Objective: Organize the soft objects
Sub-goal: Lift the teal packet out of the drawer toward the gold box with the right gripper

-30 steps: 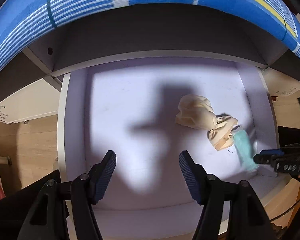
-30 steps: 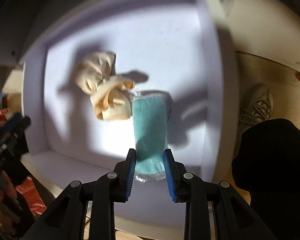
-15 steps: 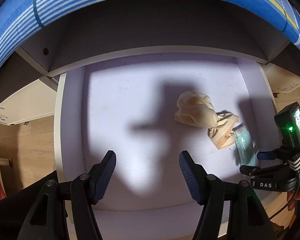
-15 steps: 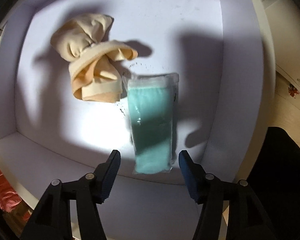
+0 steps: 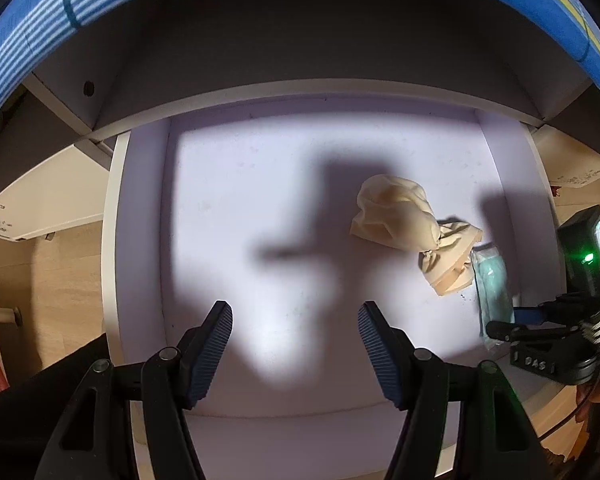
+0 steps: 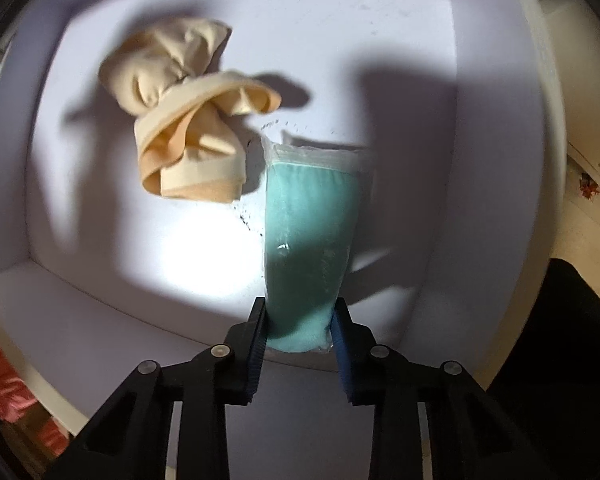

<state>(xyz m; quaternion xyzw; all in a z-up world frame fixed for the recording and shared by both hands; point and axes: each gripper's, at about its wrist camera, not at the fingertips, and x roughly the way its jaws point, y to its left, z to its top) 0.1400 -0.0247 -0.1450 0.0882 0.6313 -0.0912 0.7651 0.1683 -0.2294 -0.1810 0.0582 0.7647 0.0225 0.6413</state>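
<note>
Now right gripper (image 6: 300, 330) pinches teal packet (image 6: 310, 240).

Ahead of the left gripper (image 5: 294, 332), its fingers spread wide, the white drawer floor (image 5: 240, 208) lies bare to the back wall. To the right of those fingers the crumpled cream cloth (image 5: 404, 224) blocks the way. Between the right gripper (image 6: 300, 330) fingers sits the teal packet (image 6: 310, 248); the cloth lies just left of it, the drawer side wall (image 6: 496, 160) near on the right.
</note>
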